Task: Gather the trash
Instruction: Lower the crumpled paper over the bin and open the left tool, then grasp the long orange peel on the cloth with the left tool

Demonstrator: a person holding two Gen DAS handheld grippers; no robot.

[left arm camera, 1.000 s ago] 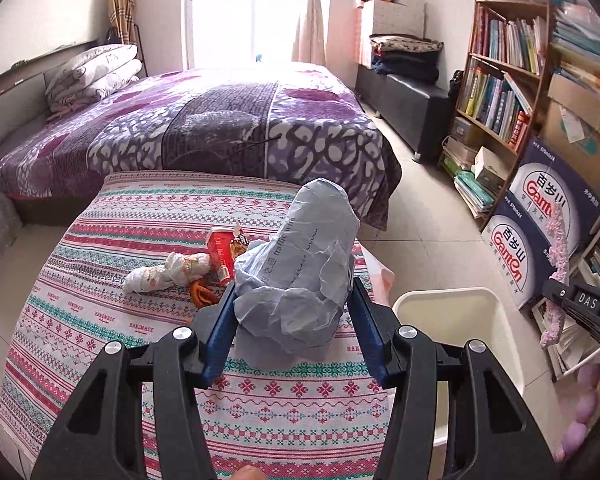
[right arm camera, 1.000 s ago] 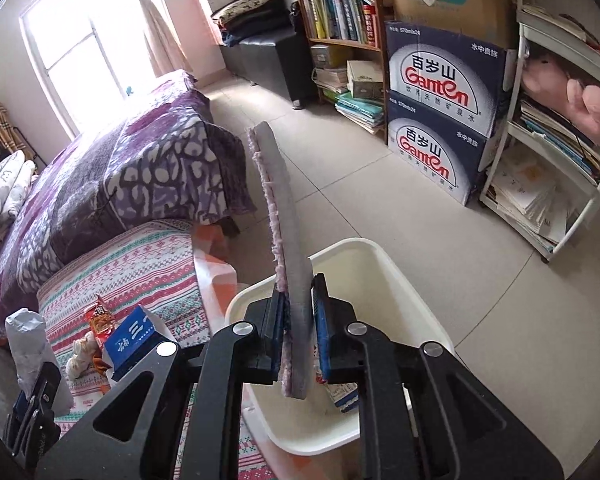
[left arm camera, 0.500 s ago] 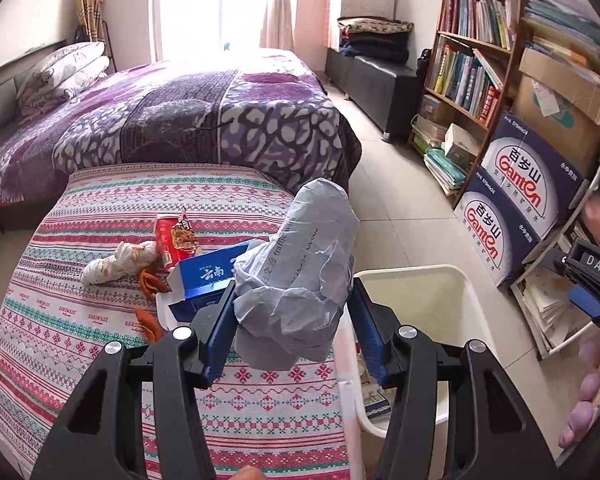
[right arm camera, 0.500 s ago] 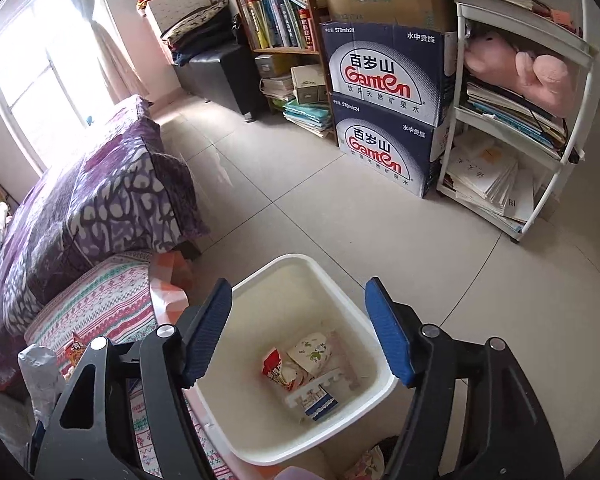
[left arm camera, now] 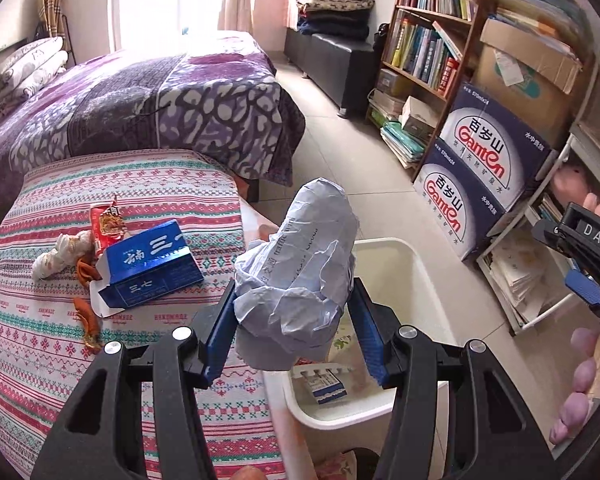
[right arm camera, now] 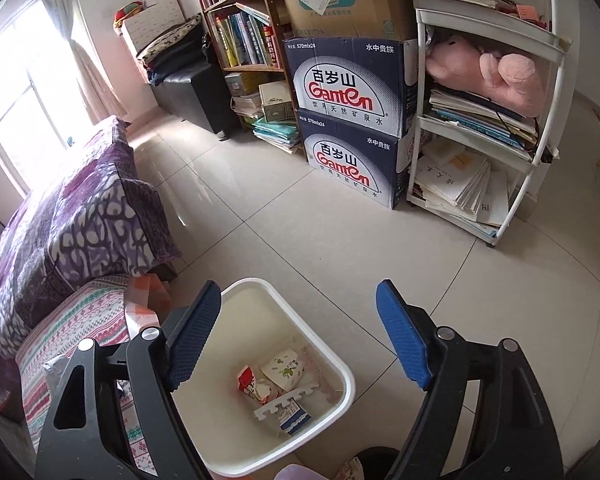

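Between the blue pads of the left claw [left arm camera: 294, 332] sits a crumpled grey-white paper wad [left arm camera: 300, 268]; both pads press its lower sides, the claw at a middling spread, and the wad stands upright, its printed top rising well above the fingertips; in the left wrist view the wad hangs over the near edge of the white trash bin [left arm camera: 432, 276], partly above the patterned desk [left arm camera: 40, 344] and partly above the bin's mouth.

Right claw [right arm camera: 298, 338]: wide, jaws opening at this moment, nothing between the pads; it hangs above the bin [right arm camera: 342, 364], pointing down into it; in the left wrist view one of its blue pads and a black finger [left arm camera: 588, 248] show at the right edge, well apart from the wad.

Bin contents, right wrist view: a red-and-white wrapper [right arm camera: 249, 384], a pale packet with green print [right arm camera: 286, 368], a white toothed foam strip [right arm camera: 280, 402] and a blue-and-white pack [right arm camera: 294, 420], all on the bin floor; the bin stands on the tiled floor, just beside the desk.

Items on the desk, left wrist view: an opened blue carton [left arm camera: 152, 270], a red snack wrapper [left arm camera: 108, 226] touching its far corner, a crumpled white tissue [left arm camera: 58, 254] beside that, and orange peel scraps [left arm camera: 88, 316] near the carton's open flap.
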